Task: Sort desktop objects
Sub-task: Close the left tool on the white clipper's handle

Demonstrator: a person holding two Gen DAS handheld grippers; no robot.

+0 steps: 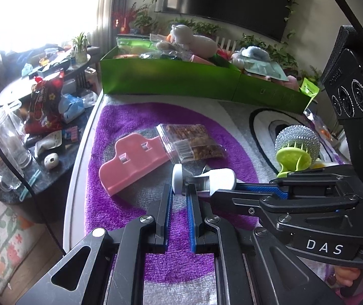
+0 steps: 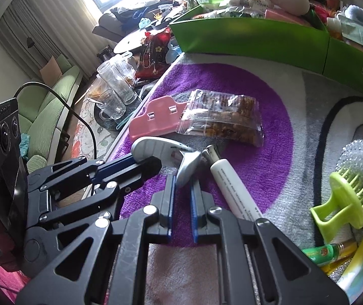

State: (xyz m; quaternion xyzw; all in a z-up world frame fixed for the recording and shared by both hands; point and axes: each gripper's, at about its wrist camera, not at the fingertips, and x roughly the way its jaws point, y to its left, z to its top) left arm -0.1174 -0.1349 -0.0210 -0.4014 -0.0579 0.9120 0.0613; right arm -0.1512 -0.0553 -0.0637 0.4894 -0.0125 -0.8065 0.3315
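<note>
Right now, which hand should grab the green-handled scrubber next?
Right, probably. The scrubber lies beside the right gripper, which blocks the left gripper. Both are shut on the white item; release first.

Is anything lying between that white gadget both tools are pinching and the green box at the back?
Yes. A clear snack packet and a pink clip lie between the white gadget and the green box; it would likely need lifting over them.

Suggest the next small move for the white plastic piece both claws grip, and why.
Probably lift it together, level: the left claw and right claw are each shut on an end of the white plastic piece, above the purple fleecy rug, with the green cardboard box beyond.
</note>
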